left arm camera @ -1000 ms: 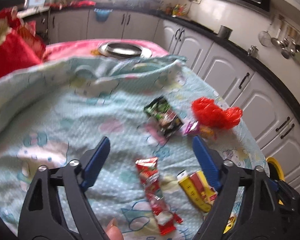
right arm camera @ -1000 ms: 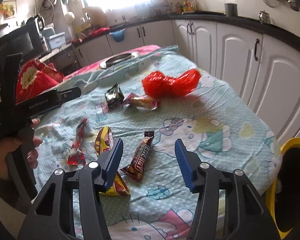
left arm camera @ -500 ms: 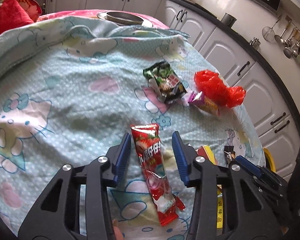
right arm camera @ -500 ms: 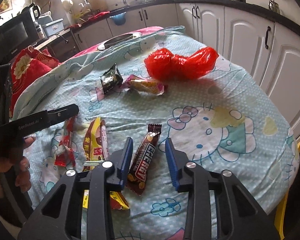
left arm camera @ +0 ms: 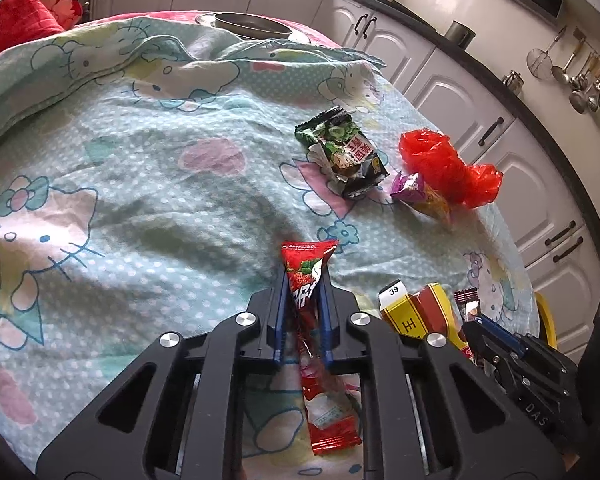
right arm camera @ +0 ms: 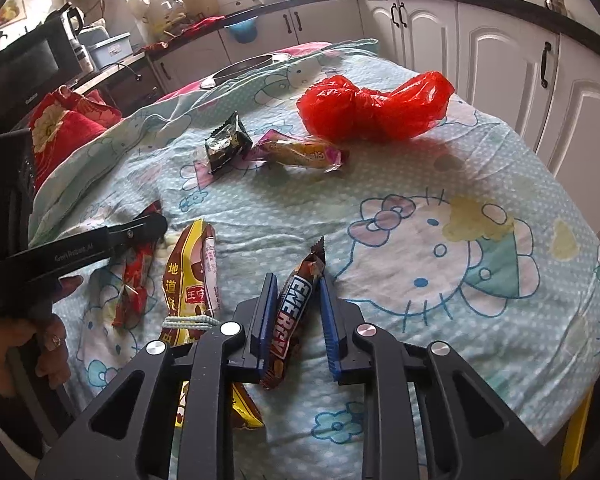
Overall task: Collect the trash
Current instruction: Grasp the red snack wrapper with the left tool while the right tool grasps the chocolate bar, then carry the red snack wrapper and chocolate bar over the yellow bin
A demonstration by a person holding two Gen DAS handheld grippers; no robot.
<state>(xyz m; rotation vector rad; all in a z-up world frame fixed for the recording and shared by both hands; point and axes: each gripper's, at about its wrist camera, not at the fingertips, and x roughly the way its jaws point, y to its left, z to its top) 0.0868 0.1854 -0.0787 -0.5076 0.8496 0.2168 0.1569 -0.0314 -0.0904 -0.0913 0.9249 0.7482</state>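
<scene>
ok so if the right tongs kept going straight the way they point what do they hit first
The right tongs, closing around the brown energy bar wrapper, point down at the cartoon-print cloth. Beyond the wrapper they would probably meet bare cloth first, though depth is hard to judge.

Cartoon-print cloth (right arm camera: pixel 480 184) – wrappers (right arm camera: pixel 300 152), red bag (right arm camera: pixel 372 108)

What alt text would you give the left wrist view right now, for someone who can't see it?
The left gripper is closing on a red strawberry wrapper lying on a cartoon-cat tablecloth, both pads against its sides. Beyond lie a green-black packet, a purple-orange wrapper and a crumpled red plastic bag; kitchen cabinets curve behind.
</scene>
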